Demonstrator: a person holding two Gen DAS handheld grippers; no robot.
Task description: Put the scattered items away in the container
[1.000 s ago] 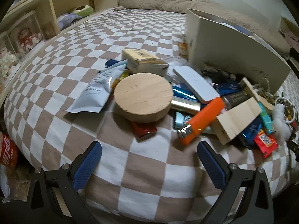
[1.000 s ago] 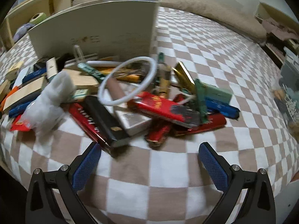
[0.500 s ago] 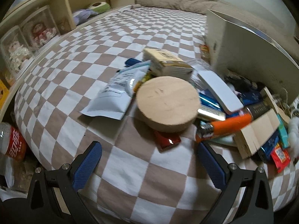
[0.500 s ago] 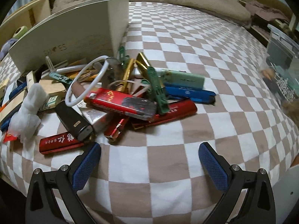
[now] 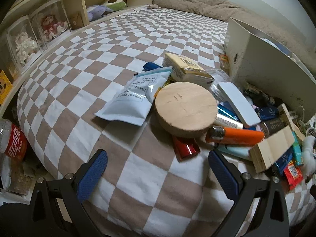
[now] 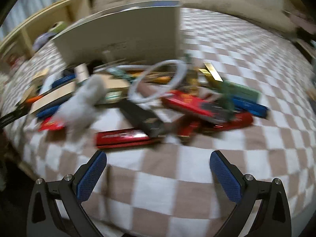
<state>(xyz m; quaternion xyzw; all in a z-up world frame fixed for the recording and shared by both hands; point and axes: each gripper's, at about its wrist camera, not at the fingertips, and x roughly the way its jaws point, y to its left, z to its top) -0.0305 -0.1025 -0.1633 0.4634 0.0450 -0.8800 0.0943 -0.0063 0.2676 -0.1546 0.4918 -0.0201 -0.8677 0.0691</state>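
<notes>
A heap of small items lies on the checkered bedspread in front of a beige box (image 5: 262, 65), which also shows in the right wrist view (image 6: 126, 37). The left wrist view shows a round wooden disc (image 5: 185, 108), a white pouch (image 5: 136, 96), an orange lighter (image 5: 235, 135), a red lighter (image 5: 186, 148) and a wooden block (image 5: 273, 149). My left gripper (image 5: 158, 165) is open and empty, just short of the red lighter. The blurred right wrist view shows a white ring (image 6: 158, 83), a black case (image 6: 144, 116), red packs (image 6: 122, 137) and a white fluffy thing (image 6: 83, 104). My right gripper (image 6: 158, 165) is open and empty, short of the heap.
A wooden shelf (image 5: 49, 19) with display cases runs along the bed's left side. A red cola bottle (image 5: 13, 140) stands on the floor by the bed's corner. A brown blanket (image 5: 197, 2) lies at the far end. Bare bedspread (image 5: 118, 45) lies left of the heap.
The left view has swung left, so the heap sits further right in frame. The right view has swung back left toward the box and is now blurred. Both grippers stay open.
</notes>
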